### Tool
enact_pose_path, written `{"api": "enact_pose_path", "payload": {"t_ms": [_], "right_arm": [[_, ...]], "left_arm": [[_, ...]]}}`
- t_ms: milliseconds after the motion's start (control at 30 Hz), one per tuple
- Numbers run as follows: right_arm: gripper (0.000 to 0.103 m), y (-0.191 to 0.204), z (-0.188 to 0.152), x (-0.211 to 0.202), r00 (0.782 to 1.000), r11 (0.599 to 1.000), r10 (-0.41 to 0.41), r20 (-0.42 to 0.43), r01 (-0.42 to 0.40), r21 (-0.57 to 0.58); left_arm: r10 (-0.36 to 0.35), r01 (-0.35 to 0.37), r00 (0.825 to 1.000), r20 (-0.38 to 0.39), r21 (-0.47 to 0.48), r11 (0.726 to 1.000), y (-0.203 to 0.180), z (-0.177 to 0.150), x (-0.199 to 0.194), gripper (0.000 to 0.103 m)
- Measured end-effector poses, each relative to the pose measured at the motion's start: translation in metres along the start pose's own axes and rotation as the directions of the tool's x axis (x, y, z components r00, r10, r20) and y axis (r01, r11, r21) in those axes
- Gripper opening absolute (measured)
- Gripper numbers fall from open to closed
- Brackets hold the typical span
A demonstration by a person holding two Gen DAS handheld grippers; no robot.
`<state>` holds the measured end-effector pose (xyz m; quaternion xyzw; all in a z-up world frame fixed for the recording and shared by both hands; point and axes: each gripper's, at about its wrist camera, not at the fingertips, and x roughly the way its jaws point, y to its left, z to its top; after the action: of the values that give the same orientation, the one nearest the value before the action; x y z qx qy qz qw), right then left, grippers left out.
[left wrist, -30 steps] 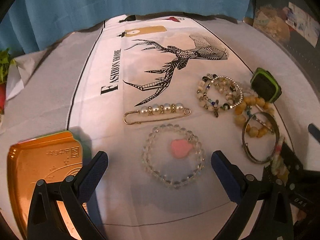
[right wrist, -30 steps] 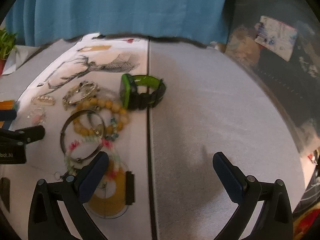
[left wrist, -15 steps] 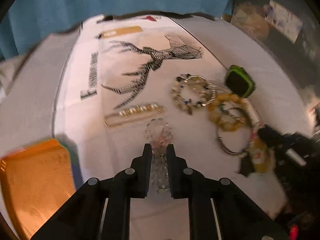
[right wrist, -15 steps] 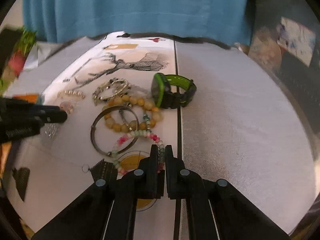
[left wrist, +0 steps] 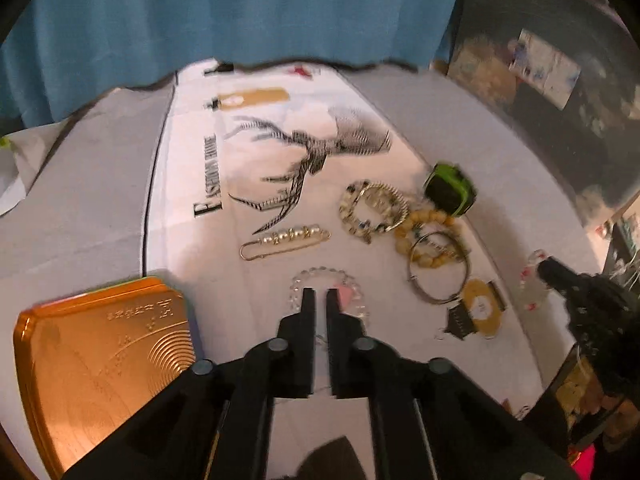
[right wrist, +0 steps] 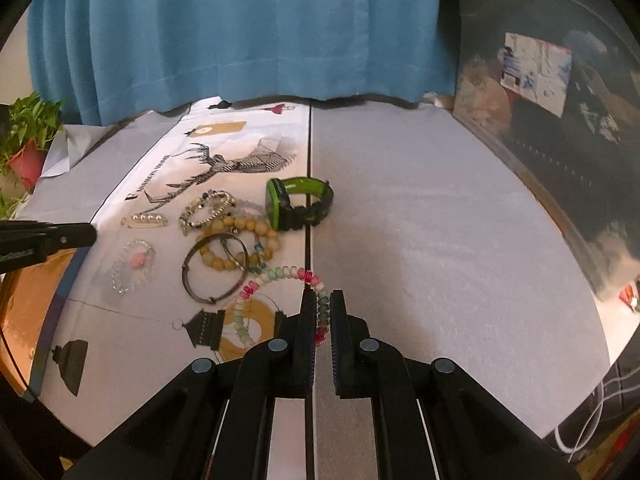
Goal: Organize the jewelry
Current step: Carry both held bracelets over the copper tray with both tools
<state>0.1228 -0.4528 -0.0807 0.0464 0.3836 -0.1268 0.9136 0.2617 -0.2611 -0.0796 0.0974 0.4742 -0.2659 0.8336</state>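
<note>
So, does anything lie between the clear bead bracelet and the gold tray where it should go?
Nothing visible does. Only bare white cloth separates the clear bead bracelet from the gold tray. The pearl pin lies farther back, off that line, and the other bracelets are on the opposite side.

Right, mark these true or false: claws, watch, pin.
1. The right claw grips the coloured bead bracelet. True.
2. The green watch lies in the gold tin. False: it lies on the cloth.
3. The pearl pin lies just below the deer print. True.
4. The left claw is wide open. False: its fingers are almost together.
</note>
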Motion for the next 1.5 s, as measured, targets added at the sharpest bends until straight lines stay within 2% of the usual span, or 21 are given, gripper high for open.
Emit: {"api": "enact_pose_path", "payload": {"t_ms": [67,167,233,267,300,333,367,500,633,800,1000,1200,1500], "right_arm": [[0.007,-0.004,-0.002,0.003,1.000,1.000,-0.002,-0.003,0.002,0.008],[0.007,-0.011,-0.004,0.010,1.000,0.999,-0.005,-0.015,0.006,0.032],[0.008,-0.016,-0.004,0.016,1.000,0.999,-0.006,-0.026,0.008,0.049],[0.008,-0.018,-0.004,0.018,1.000,0.999,-0.007,-0.030,0.008,0.053],[0.008,-0.020,-0.004,0.021,0.999,0.998,-0.008,-0.033,0.010,0.056],[0.008,-0.021,-0.004,0.024,0.999,0.998,-0.009,-0.036,0.011,0.058],[0.008,-0.022,-0.005,0.026,0.999,0.998,-0.007,-0.038,0.010,0.060],[0.008,-0.024,-0.009,0.031,0.998,0.996,0.015,-0.057,-0.010,0.087],[0.007,-0.024,-0.007,0.014,0.999,0.994,0.019,-0.035,-0.015,0.104],[0.007,-0.014,0.006,-0.026,0.999,0.996,0.029,0.038,-0.032,0.079],[0.007,0.019,0.011,-0.090,0.989,0.996,0.090,0.115,-0.092,0.009],[0.007,0.072,-0.027,-0.129,0.982,0.982,0.175,0.075,-0.170,-0.077],[0.007,0.154,-0.105,-0.165,0.954,0.930,0.294,-0.063,-0.301,-0.210]], "left_arm": [[0.007,-0.007,1.000,-0.029,0.009,1.000,0.002,0.003,0.012,0.019],[0.040,-0.040,0.996,-0.077,0.011,0.999,0.008,0.004,0.032,0.028],[0.044,-0.043,0.994,-0.104,0.009,0.999,0.011,0.001,0.040,0.028],[0.040,-0.039,0.996,-0.076,0.015,0.999,0.010,-0.001,0.039,0.029],[0.035,-0.033,0.996,-0.079,0.028,0.999,0.009,-0.003,0.040,0.027],[0.051,-0.048,0.996,-0.067,0.045,0.998,0.007,-0.005,0.040,0.011],[0.057,-0.053,0.996,-0.063,0.071,0.996,0.003,-0.005,0.041,0.005],[0.018,-0.014,0.998,-0.059,0.066,0.998,-0.006,-0.008,0.033,0.005],[-0.034,0.033,0.999,0.017,0.026,0.999,-0.012,-0.008,-0.009,0.005],[-0.057,0.055,0.986,0.156,0.014,0.998,-0.013,-0.020,-0.086,0.005],[-0.028,0.041,0.969,0.245,-0.048,0.998,0.003,-0.060,-0.166,0.005],[0.008,0.020,0.963,0.268,-0.103,0.995,0.023,-0.125,-0.222,0.005],[0.060,0.004,0.963,0.263,-0.237,0.971,0.059,-0.225,-0.268,0.005]]}}
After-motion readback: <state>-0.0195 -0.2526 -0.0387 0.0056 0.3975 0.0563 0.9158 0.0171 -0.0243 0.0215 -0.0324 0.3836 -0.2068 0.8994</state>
